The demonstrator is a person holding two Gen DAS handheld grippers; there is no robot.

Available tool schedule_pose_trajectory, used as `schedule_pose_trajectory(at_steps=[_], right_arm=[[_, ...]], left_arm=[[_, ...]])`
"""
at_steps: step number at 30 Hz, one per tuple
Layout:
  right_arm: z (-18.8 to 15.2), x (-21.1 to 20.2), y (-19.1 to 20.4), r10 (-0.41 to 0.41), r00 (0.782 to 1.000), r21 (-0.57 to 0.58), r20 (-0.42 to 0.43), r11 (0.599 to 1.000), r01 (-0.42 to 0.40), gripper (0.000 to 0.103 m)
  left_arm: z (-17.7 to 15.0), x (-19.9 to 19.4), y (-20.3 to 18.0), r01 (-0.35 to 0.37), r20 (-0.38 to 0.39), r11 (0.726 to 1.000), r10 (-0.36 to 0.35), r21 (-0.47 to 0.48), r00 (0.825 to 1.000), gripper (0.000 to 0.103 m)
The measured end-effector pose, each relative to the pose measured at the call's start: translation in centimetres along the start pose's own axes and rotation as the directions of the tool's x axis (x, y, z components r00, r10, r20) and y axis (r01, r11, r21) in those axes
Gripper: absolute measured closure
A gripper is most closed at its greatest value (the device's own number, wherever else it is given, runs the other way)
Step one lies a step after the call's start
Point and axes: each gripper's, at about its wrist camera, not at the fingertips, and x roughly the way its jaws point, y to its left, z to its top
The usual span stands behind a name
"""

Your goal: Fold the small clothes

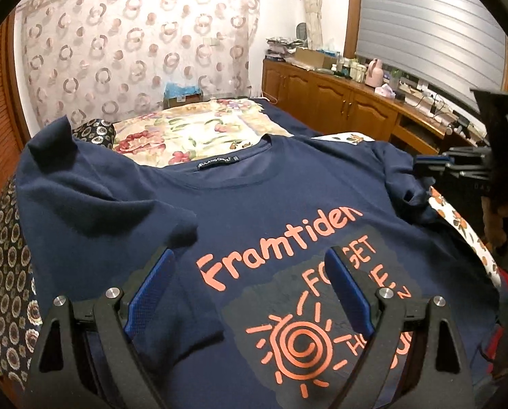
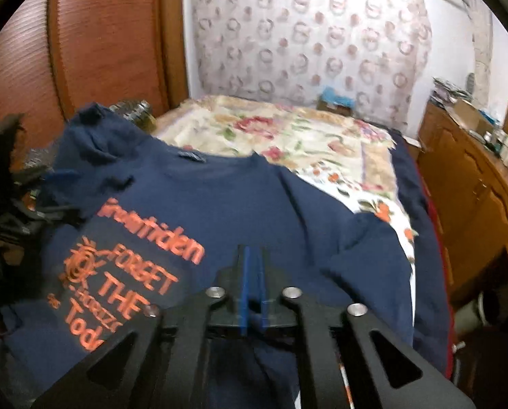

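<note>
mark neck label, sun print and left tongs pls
neck label [image 1: 217, 164], left wrist view, middle of the tag inside the collar
sun print [image 1: 300, 341], left wrist view, spiral centre
left tongs [image 1: 250, 272], left wrist view, midway between the open blue tips

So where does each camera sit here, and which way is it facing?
Left wrist: low over the navy T-shirt, facing the curtain; left gripper open in front, the right gripper at the shirt's right edge.
Right wrist: over the shirt's right side, facing the same way; its fingers shut together.
Shared: the shirt, floral bedspread, curtain and wooden cabinet.
</note>
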Motion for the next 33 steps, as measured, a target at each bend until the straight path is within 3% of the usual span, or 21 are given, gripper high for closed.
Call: schedule_pose_trajectory(at_steps=[4,6,12,21,25,26,28,30,33], right_arm=[[-1.2,-1.0,-2.5,-0.052,0.999,0.064,0.004,0.997,0.051,0.064],[-2.0,-1.4,-4.1,-0.106,0.994,0.093,-0.005,0.99,0.106,0.061],[-4.6,-0.3,-7.4,-0.202,0.976,0.174,-0.075,0.962,0.212,0.058],[-5.8,2.6,-9.6,-0.208,0.967,0.262,-0.143,0.935,0.24,0.058],[-4.1,2.8,-9.7,-0.208,0.968,0.264,-0.143,0.934,0.24,0.058],[-3.9,2.5,-9.7,-0.211,0.968,0.255,-0.138,0.936,0.241,0.059],[-4.4,1.8,-9.7,-0.217,0.968,0.225,-0.126,0.944,0.241,0.092],[-4.5,1.6,-9.5,-0.209,0.969,0.194,-0.13,0.953,0.232,0.097],[-4.0,0.8,-9.0,-0.197,0.974,0.154,-0.107,0.965,0.212,0.098]], left_arm=[[-0.1,0.1,-0.1,0.015,0.001,1.0,-0.015,-0.003,1.0,0.013],[-0.2,0.2,-0.1,0.025,0.001,1.0,-0.025,-0.006,1.0,0.013],[-0.6,0.4,-0.4,0.041,-0.01,0.999,-0.042,-0.005,0.999,0.013],[-0.8,0.5,-0.4,0.04,-0.017,0.999,-0.04,-0.006,0.999,0.013],[-1.0,0.6,-0.6,0.037,-0.023,0.999,-0.037,-0.007,0.999,0.013],[-1.0,0.6,-0.6,0.035,-0.023,0.999,-0.035,-0.007,0.999,0.013],[-1.0,0.6,-0.6,0.034,-0.021,0.999,-0.034,-0.008,0.999,0.013],[-1.0,0.5,-0.5,0.031,-0.017,0.999,-0.031,-0.012,0.999,0.013],[-1.0,0.2,-0.3,0.024,-0.01,1.0,-0.024,-0.019,1.0,0.013]])
